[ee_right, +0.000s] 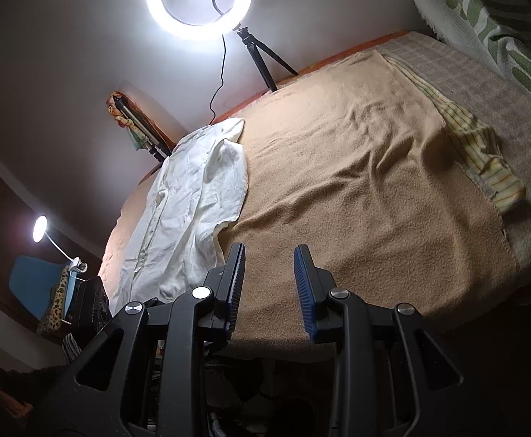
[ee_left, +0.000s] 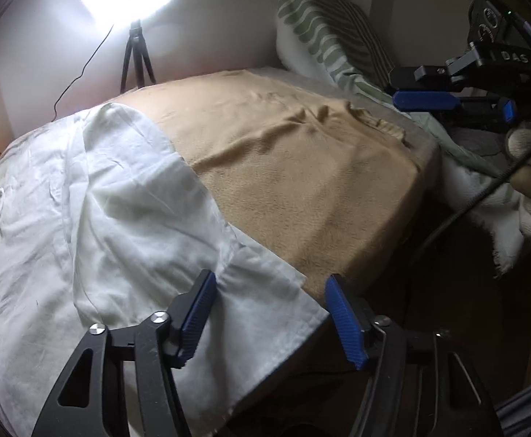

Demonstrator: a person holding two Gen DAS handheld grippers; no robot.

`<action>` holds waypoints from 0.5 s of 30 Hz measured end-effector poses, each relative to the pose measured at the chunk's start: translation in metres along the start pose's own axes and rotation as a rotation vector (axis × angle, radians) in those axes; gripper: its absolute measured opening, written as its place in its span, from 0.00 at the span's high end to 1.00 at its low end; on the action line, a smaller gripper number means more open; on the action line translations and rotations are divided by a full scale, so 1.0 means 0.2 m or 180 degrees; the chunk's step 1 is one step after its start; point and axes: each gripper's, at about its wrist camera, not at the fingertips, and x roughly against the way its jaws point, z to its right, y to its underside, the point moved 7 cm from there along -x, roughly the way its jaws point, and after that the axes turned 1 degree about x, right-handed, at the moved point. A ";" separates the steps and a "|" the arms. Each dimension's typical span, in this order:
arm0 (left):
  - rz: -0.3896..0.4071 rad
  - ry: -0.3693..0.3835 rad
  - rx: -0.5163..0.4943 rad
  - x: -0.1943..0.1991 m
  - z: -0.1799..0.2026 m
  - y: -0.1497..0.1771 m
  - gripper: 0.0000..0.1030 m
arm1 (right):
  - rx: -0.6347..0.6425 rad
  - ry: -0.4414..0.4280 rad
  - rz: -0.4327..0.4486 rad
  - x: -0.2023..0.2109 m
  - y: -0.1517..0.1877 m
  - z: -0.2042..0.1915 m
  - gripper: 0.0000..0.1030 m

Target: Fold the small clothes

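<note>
A white shirt [ee_left: 94,196] lies spread flat on the left part of a tan blanket [ee_left: 294,167] on the bed. My left gripper [ee_left: 269,287] is open, its blue pads just above the shirt's near right corner, holding nothing. The shirt also shows in the right wrist view [ee_right: 189,200], to the left of my right gripper [ee_right: 269,255]. That gripper is open and empty, above the blanket's [ee_right: 367,182] near edge. In the left wrist view my right gripper [ee_left: 451,100] shows at the far right, beside the bed.
A ring light [ee_right: 198,0] on a tripod [ee_right: 265,62] stands behind the bed. A green-patterned pillow [ee_left: 331,36] leans at the back right. A yellow-striped cloth [ee_right: 483,153] lies at the blanket's right edge. A desk lamp [ee_right: 41,229] and clutter sit far left.
</note>
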 end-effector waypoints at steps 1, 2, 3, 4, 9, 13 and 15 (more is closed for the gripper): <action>0.0007 -0.0026 -0.0002 -0.01 -0.01 0.00 0.47 | 0.0016 -0.0007 0.0000 -0.01 -0.01 -0.01 0.71; 0.0024 -0.0084 -0.0035 -0.02 -0.02 -0.01 0.58 | 0.0025 -0.0024 0.0001 -0.02 -0.02 -0.02 0.71; 0.0041 -0.0154 -0.0098 -0.02 -0.03 -0.01 0.69 | 0.0031 -0.0047 0.0000 -0.04 -0.04 -0.03 0.71; 0.0065 -0.0150 -0.0135 -0.03 -0.04 -0.01 0.72 | 0.0038 -0.0071 -0.0004 -0.05 -0.05 -0.04 0.71; 0.0138 0.0450 0.0725 0.07 -0.22 -0.03 0.97 | 0.0139 -0.0189 -0.0096 -0.22 -0.12 -0.12 0.71; 0.0431 0.0666 0.1163 0.27 -0.33 -0.05 0.97 | 0.0024 -0.0367 -0.0188 -0.45 -0.21 -0.17 0.52; 0.0503 0.0772 0.1351 0.32 -0.37 -0.04 0.97 | -0.0075 -0.0476 -0.0266 -0.60 -0.27 -0.19 0.52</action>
